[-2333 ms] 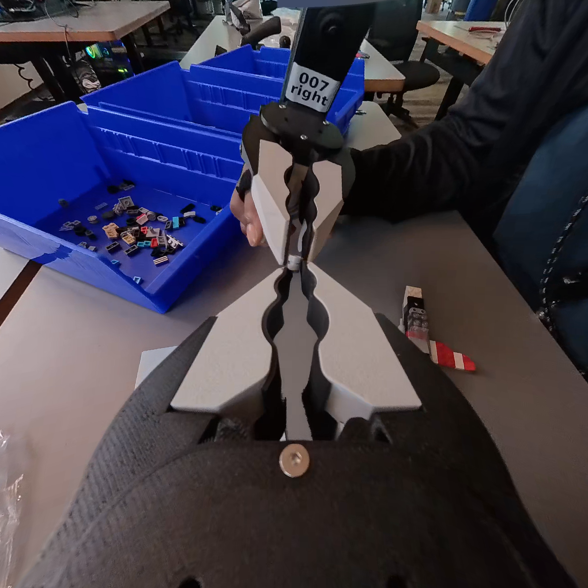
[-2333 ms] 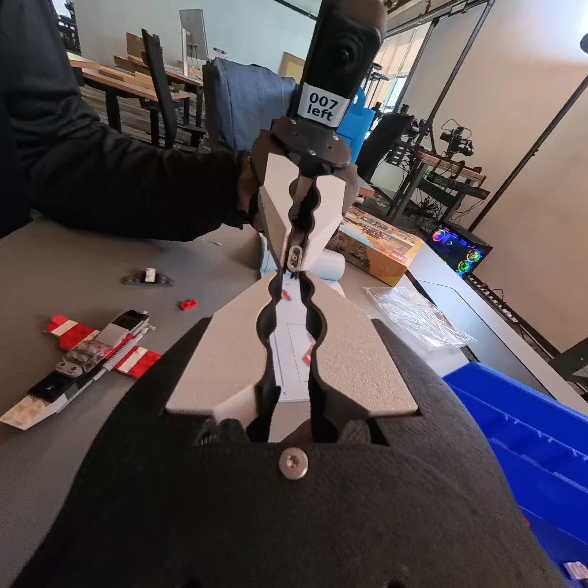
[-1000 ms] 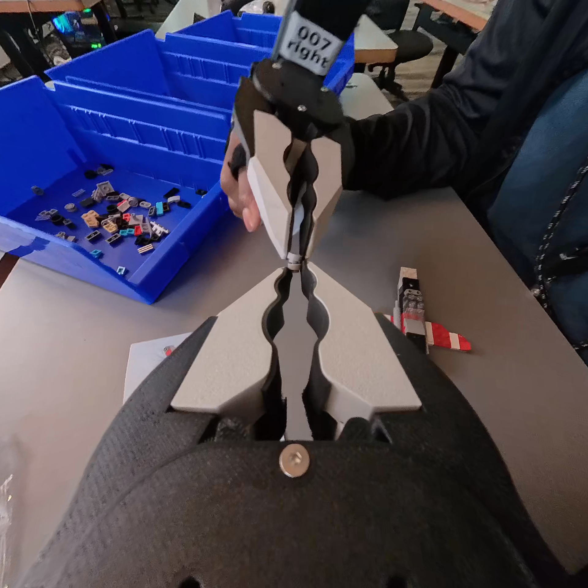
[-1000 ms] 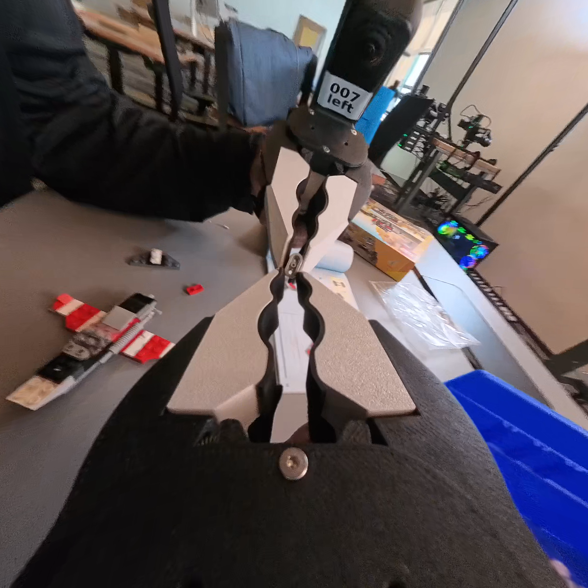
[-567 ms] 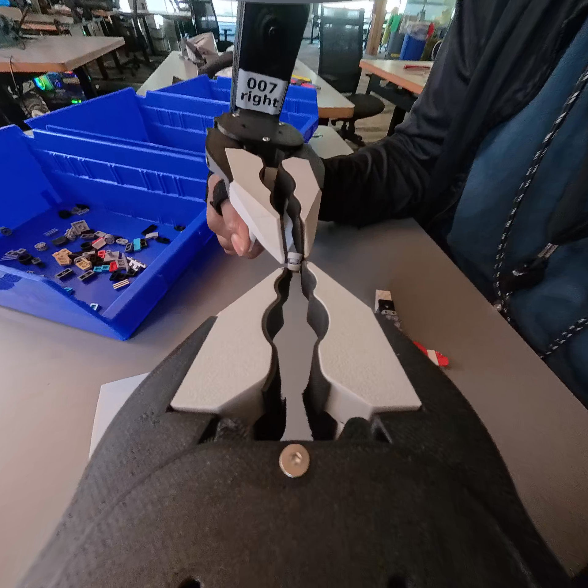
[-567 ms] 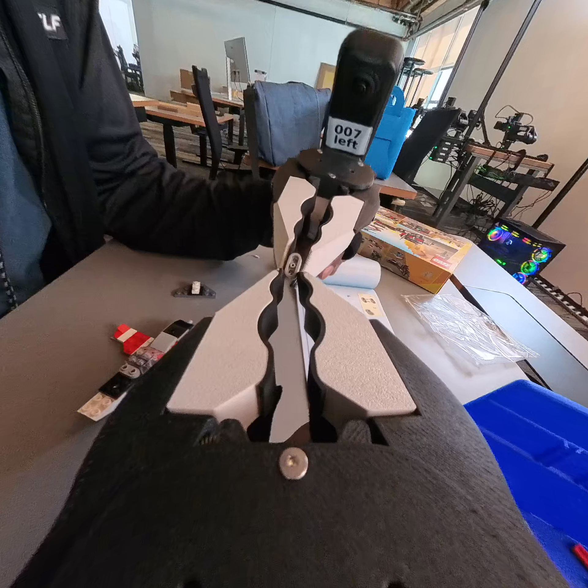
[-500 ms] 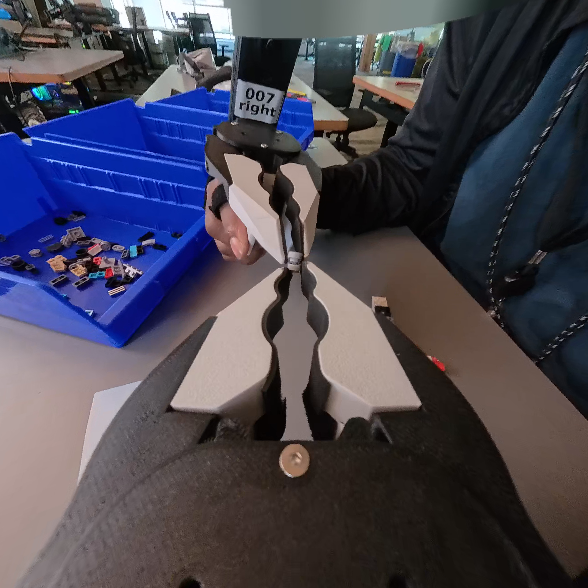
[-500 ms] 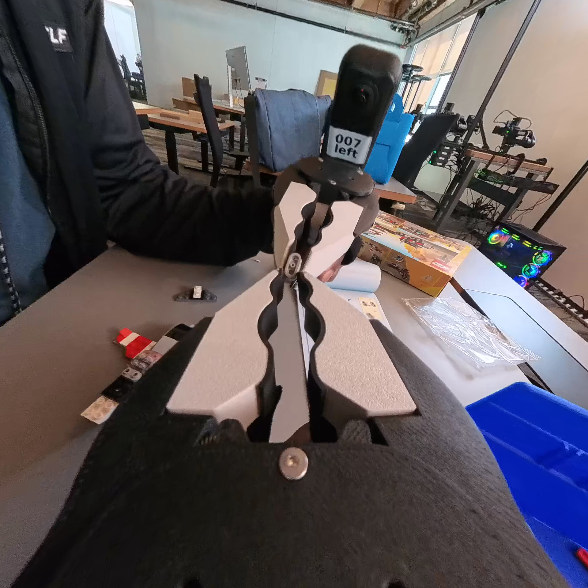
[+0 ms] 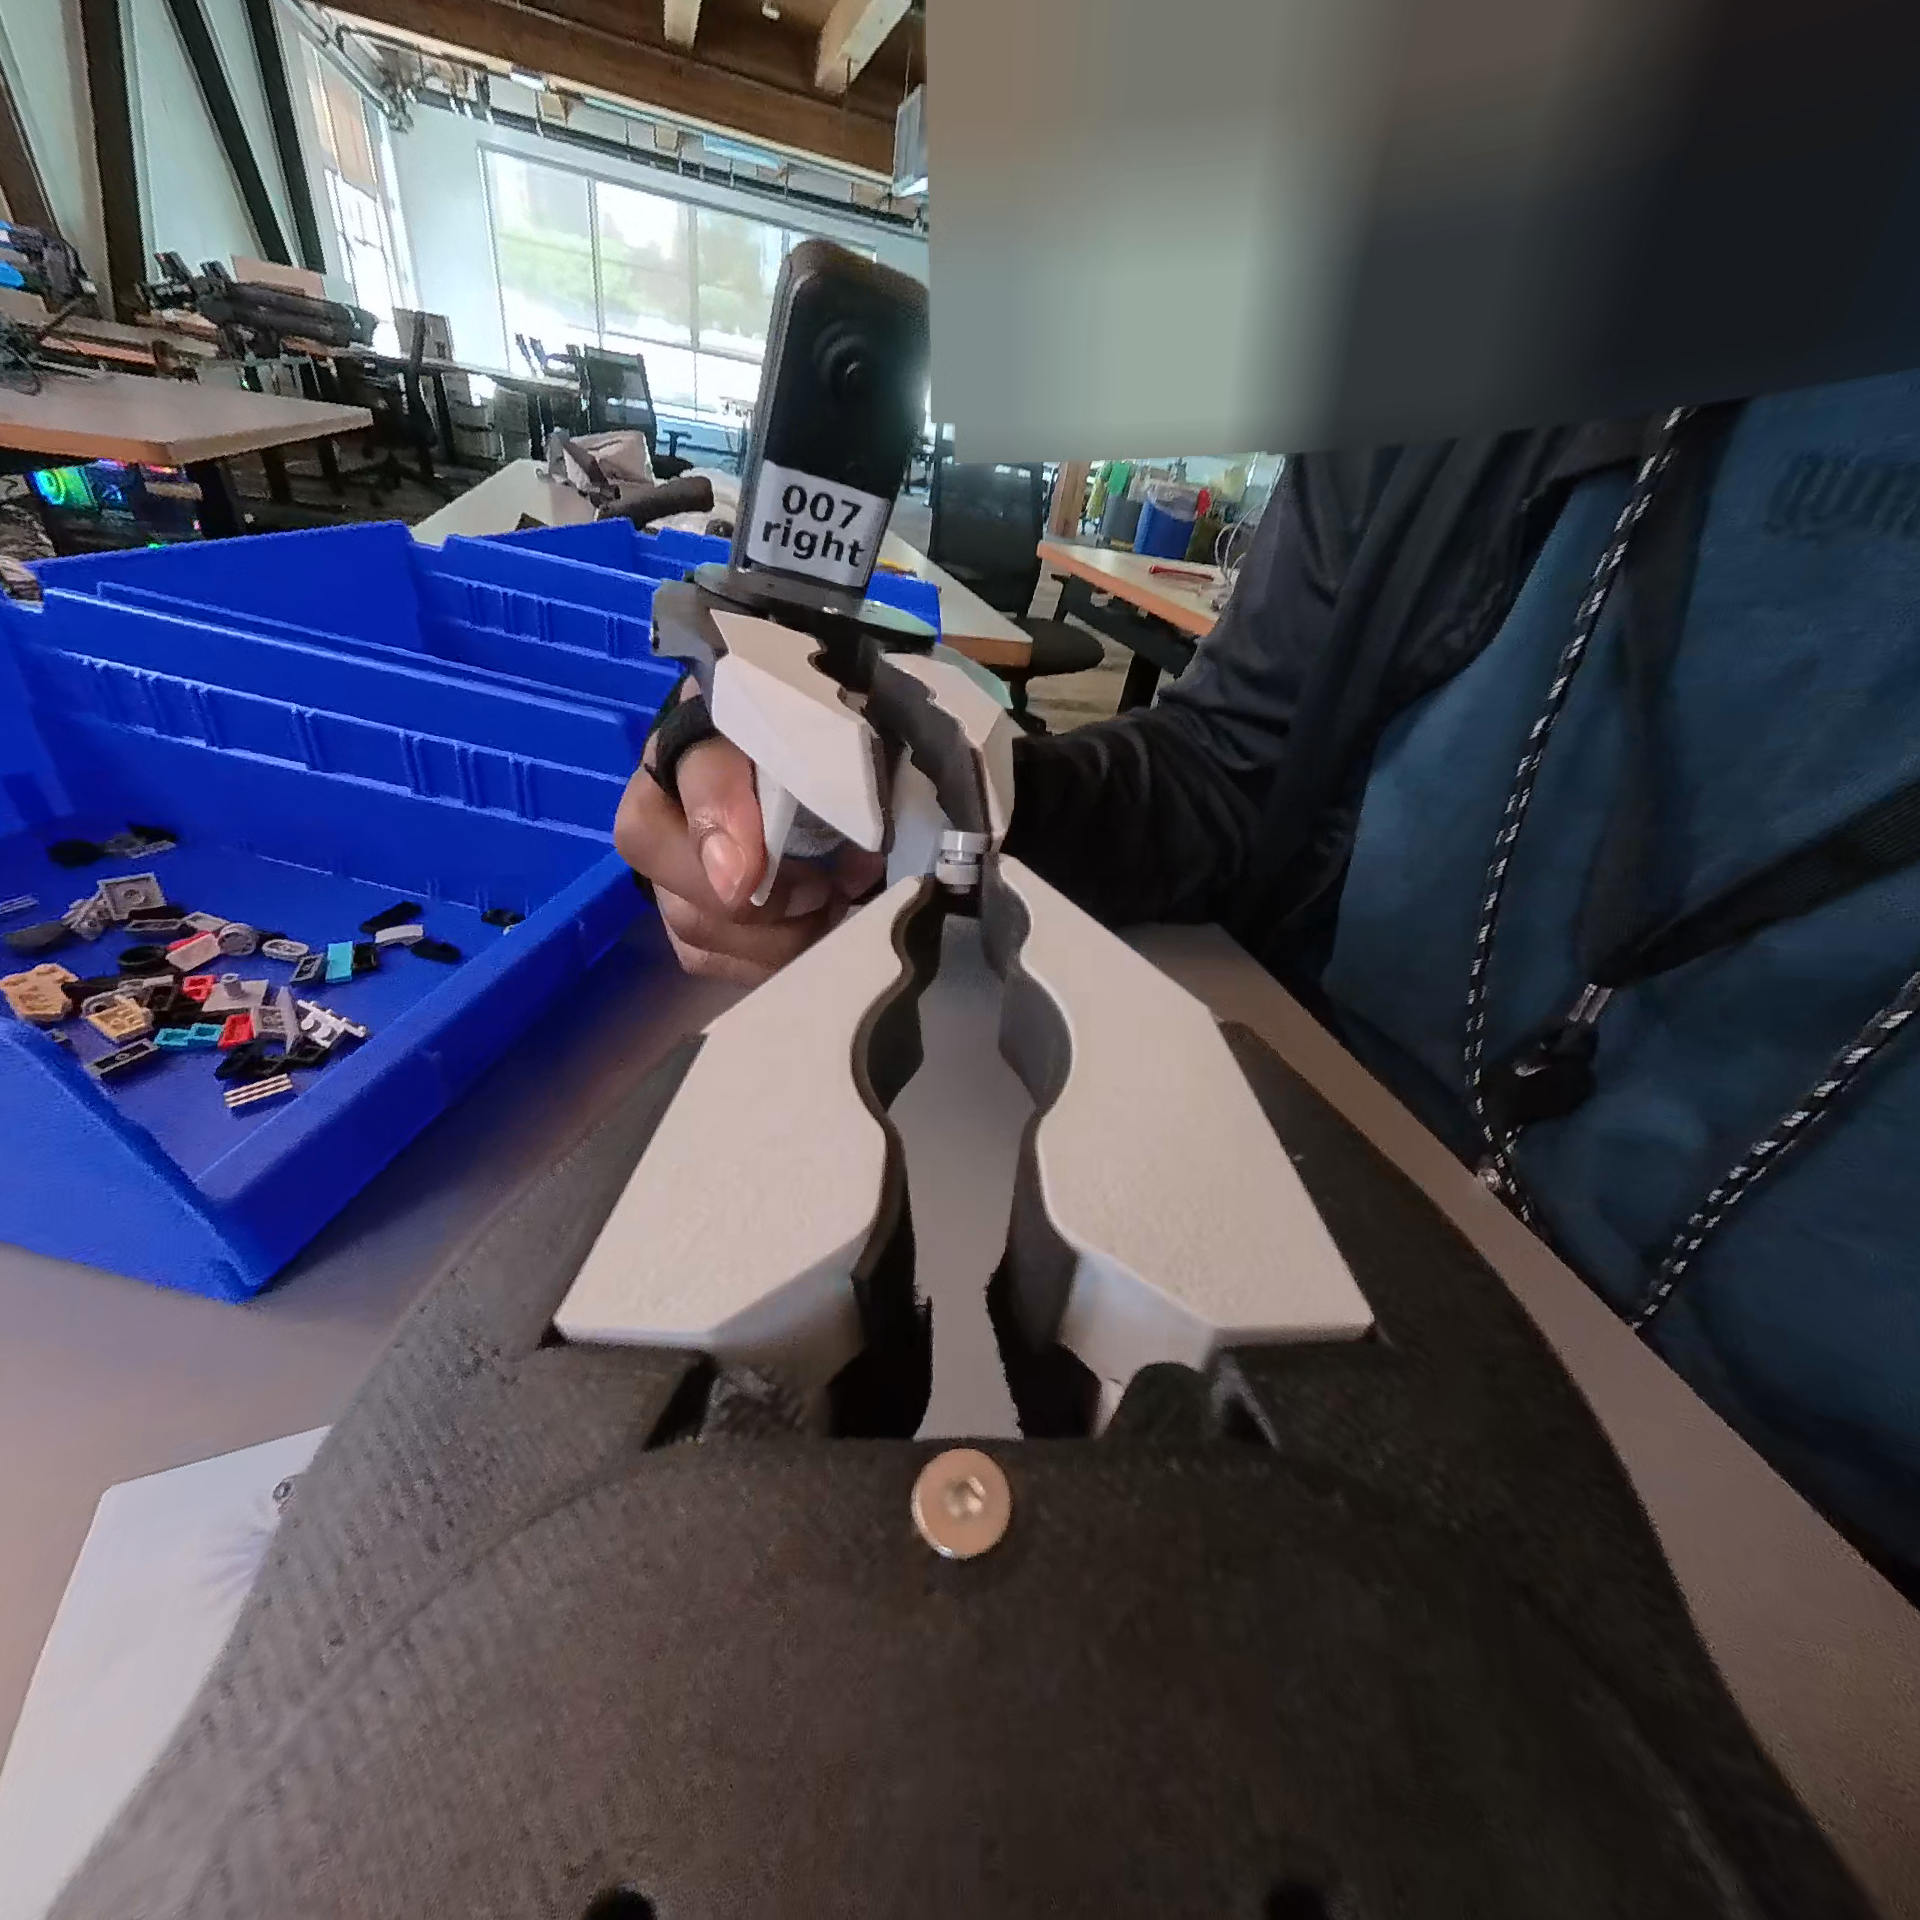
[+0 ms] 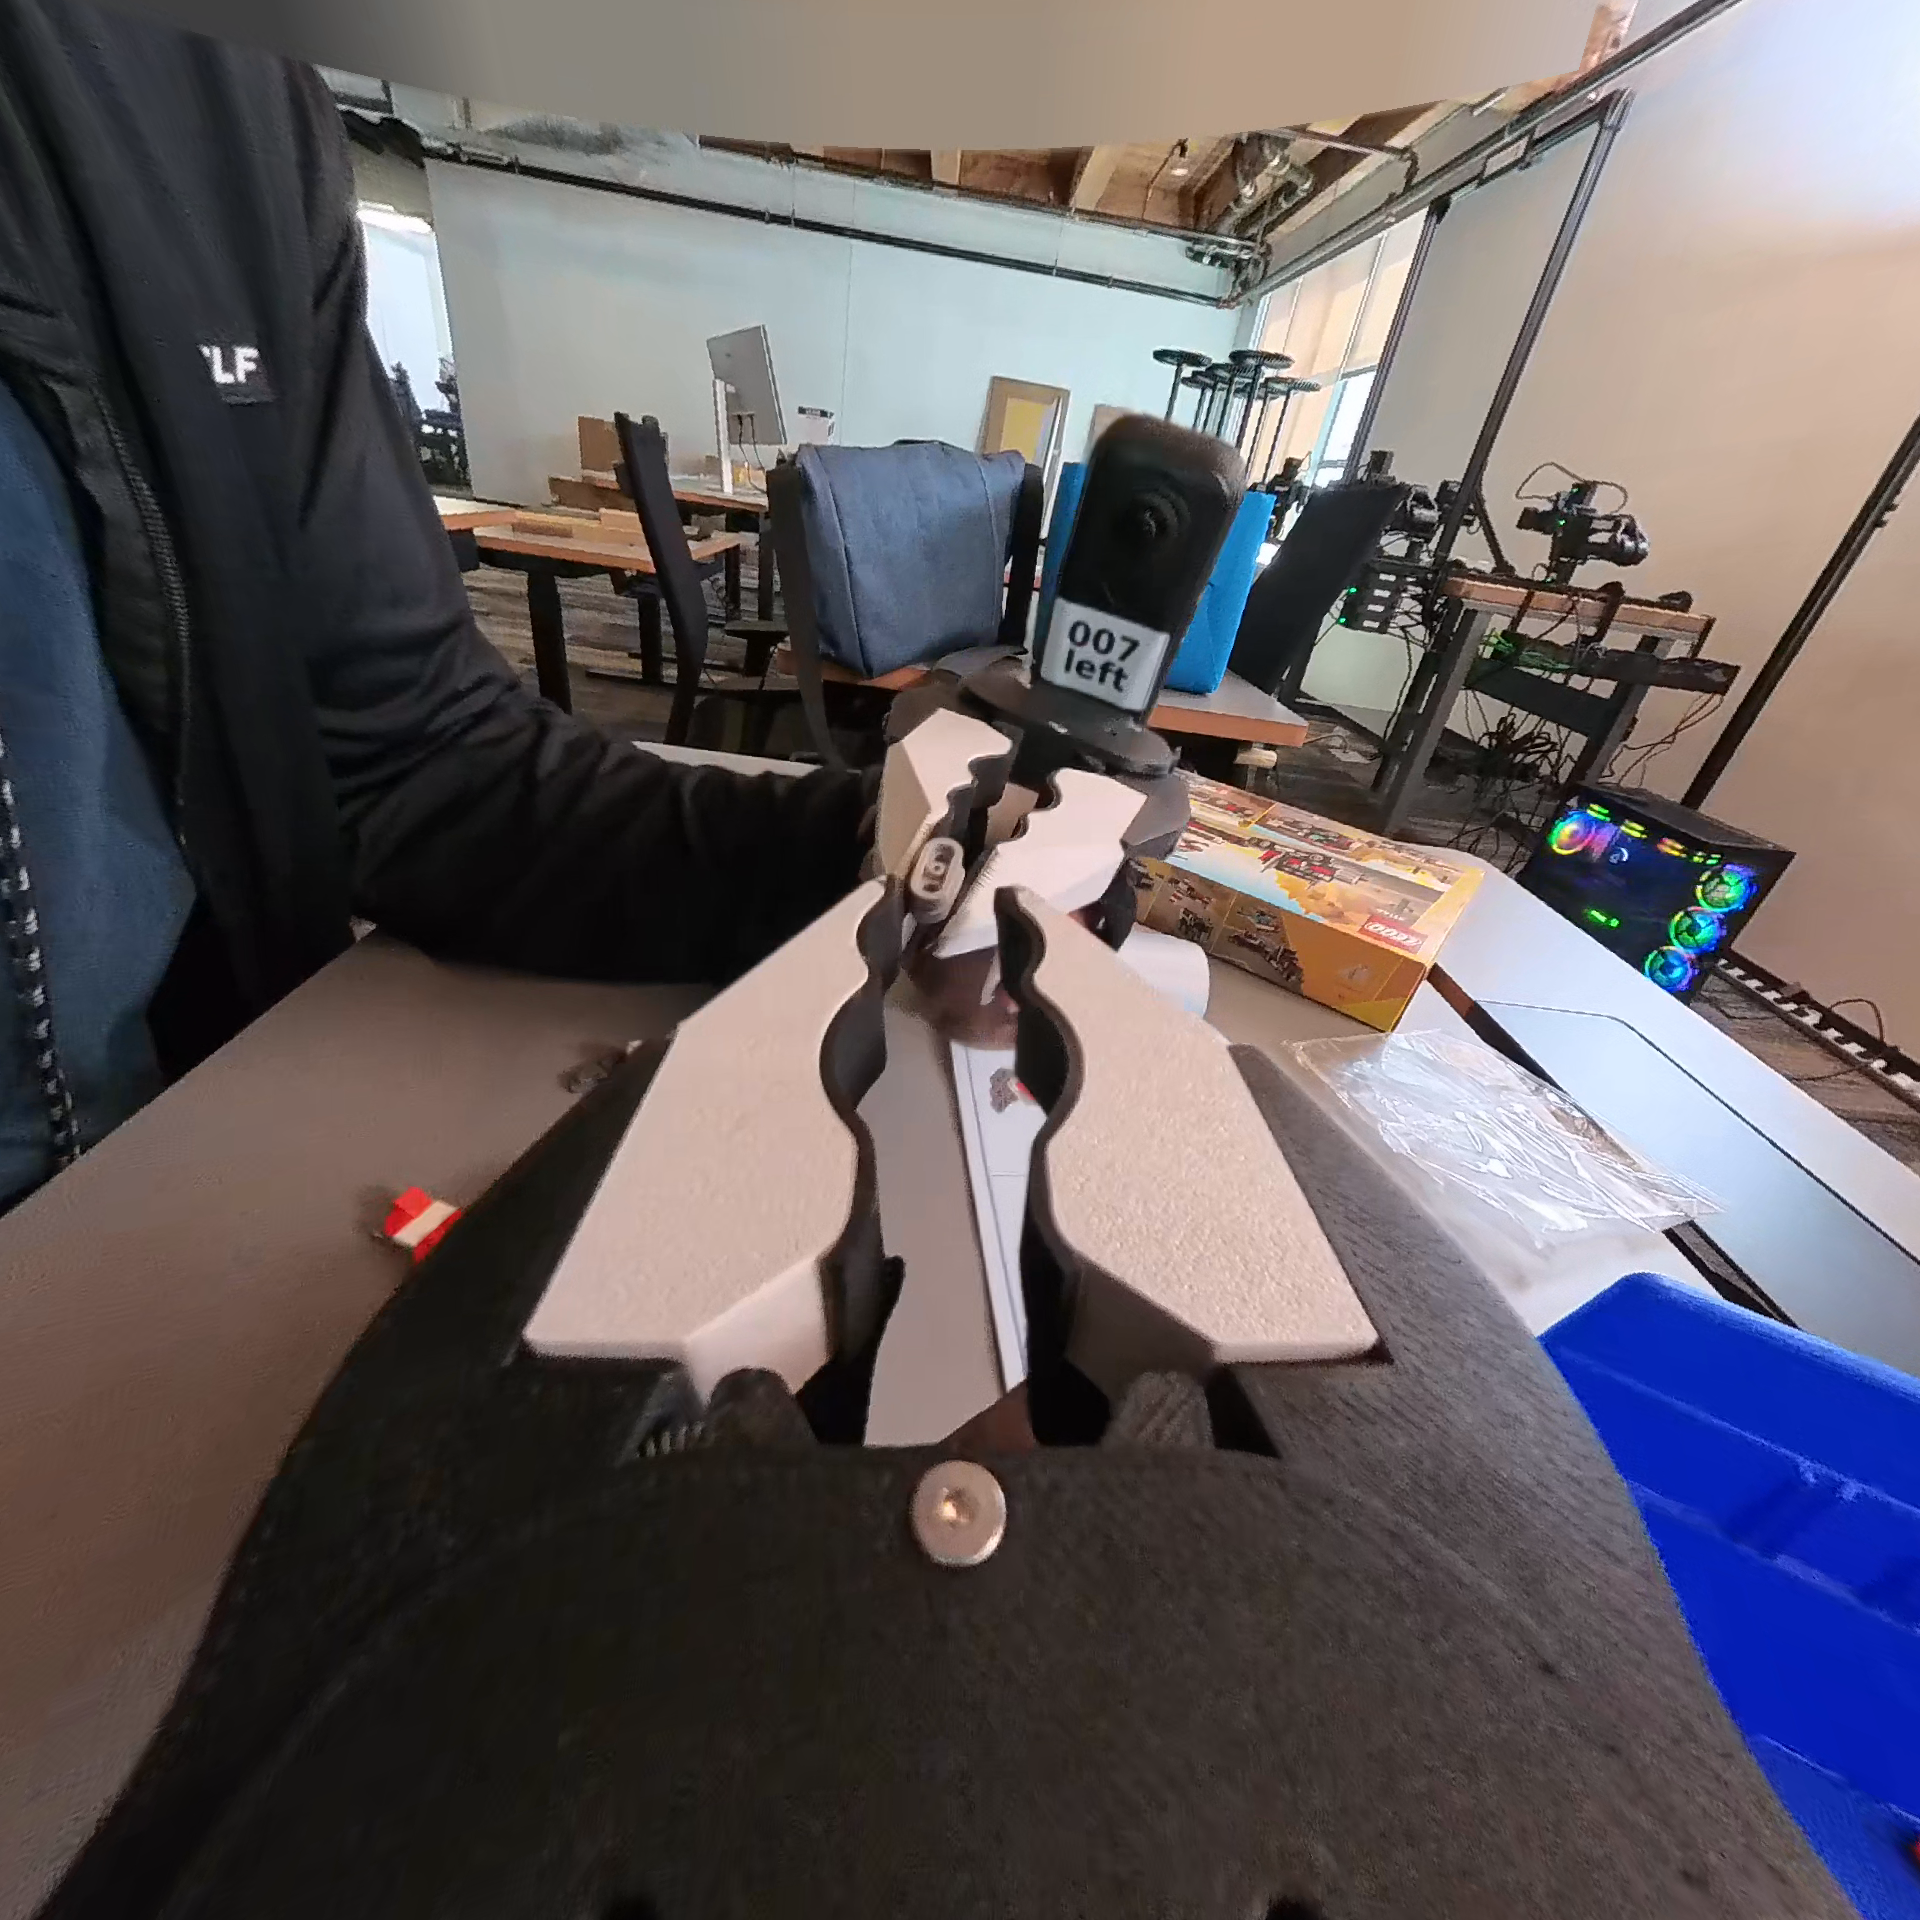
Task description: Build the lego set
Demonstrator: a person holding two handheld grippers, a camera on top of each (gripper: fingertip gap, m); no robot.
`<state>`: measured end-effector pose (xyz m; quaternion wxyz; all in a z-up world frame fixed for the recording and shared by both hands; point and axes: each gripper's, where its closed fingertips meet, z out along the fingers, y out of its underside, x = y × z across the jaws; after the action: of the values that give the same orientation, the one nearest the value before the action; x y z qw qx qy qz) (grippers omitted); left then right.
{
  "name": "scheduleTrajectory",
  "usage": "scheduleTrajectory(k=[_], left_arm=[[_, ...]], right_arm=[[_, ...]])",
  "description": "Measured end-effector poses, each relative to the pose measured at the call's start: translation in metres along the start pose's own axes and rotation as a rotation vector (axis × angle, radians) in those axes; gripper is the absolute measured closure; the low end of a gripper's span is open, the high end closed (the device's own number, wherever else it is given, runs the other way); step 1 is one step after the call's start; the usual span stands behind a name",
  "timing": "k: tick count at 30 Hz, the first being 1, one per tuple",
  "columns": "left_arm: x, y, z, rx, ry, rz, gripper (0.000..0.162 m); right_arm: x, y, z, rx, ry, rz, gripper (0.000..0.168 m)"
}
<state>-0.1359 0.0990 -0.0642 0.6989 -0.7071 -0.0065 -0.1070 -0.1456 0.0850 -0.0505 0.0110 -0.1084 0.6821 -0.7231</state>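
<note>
Two grippers meet tip to tip above the grey table point(image 10: 208, 1351). The left gripper point(image 9: 958, 896) is clenched on a small grey lego piece point(image 9: 958, 868), which stands out just past its fingertips. The right gripper point(image 10: 948, 912) faces it with its fingers parted, its tips just beside that piece; I cannot tell whether they touch it. Each gripper carries a black camera body bearing a white printed label. A bare hand point(image 9: 707, 862) in a dark sleeve grips the right tool from below, holding it tilted toward the left one.

Farther out, a blue bin point(image 9: 416, 748) to the left tool's left holds scattered loose pieces point(image 9: 187, 997). A red-and-white part of the model point(image 10: 416, 1216) lies on the table beside the right tool. Beyond the tips lie a printed white sheet point(image 10: 987, 1143), a yellow lego box point(image 10: 1309, 914) with a brand mark, and a clear plastic bag point(image 10: 1486, 1132).
</note>
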Motion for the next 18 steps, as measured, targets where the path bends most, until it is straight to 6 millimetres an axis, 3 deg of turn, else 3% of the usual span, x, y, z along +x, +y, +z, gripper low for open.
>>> scheduleTrajectory(k=[9, 18], left_arm=[[-0.001, -0.011, -0.001, 0.091, 0.023, -0.050, 0.155], [-0.004, -0.032, -0.017, 0.222, 0.043, -0.127, 0.155]], right_arm=[[0.003, -0.010, 0.000, 0.024, 0.069, -0.092, 0.141], [0.014, -0.010, 0.008, -0.100, 0.299, -0.497, 0.131]])
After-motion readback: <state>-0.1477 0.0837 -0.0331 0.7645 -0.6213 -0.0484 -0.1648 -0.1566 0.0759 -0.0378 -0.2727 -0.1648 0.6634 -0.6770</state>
